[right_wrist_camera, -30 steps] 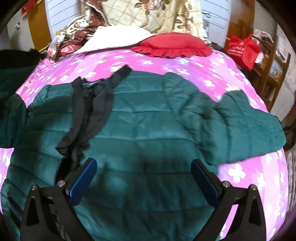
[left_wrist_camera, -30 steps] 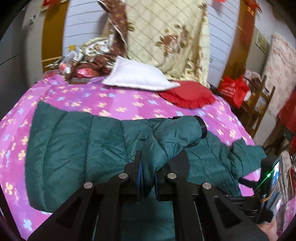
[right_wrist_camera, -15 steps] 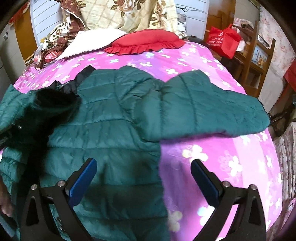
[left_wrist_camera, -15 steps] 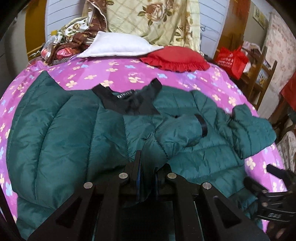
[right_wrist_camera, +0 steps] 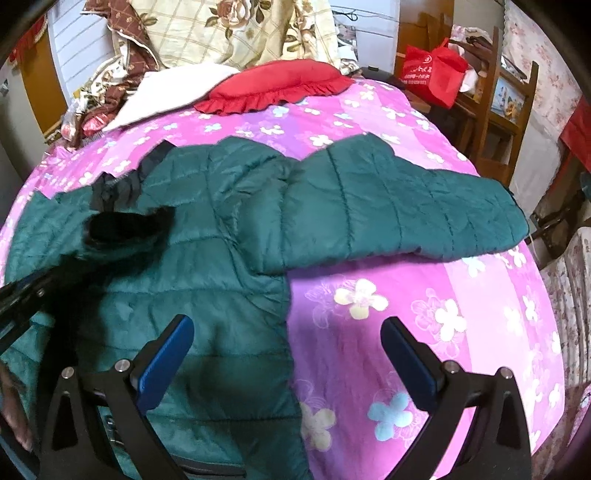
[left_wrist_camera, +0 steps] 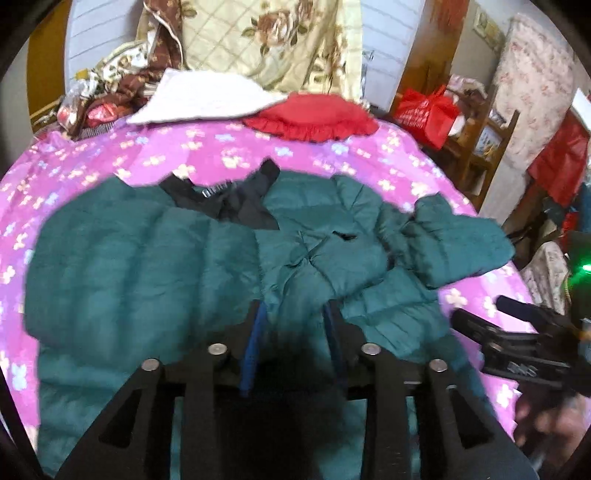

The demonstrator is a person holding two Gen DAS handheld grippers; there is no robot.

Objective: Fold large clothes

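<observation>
A dark green quilted jacket (left_wrist_camera: pixel 122 266) lies spread on the pink flowered bed (left_wrist_camera: pixel 221 147), with its black collar (left_wrist_camera: pixel 225 199) at the far side. Its left sleeve (left_wrist_camera: pixel 314 266) is folded across the body. My left gripper (left_wrist_camera: pixel 293 314) has its jaws parted with the sleeve cloth lying loose between them. In the right wrist view the jacket (right_wrist_camera: pixel 207 236) has its other sleeve (right_wrist_camera: pixel 406 210) stretched out to the right. My right gripper (right_wrist_camera: pixel 288 347) is wide open and empty above the jacket's right edge. It also shows in the left wrist view (left_wrist_camera: pixel 517 343).
A red pillow (right_wrist_camera: pixel 277 86), a white pillow (left_wrist_camera: pixel 207 98) and piled floral quilts (right_wrist_camera: pixel 229 29) lie at the bed's head. A red bag (right_wrist_camera: pixel 432 74) and a wooden shelf (right_wrist_camera: pixel 509 107) stand to the right of the bed.
My left gripper carried the sleeve across the jacket body, lowered it and opened its jaws. My right gripper shifted right, toward the jacket's edge and the outstretched sleeve.
</observation>
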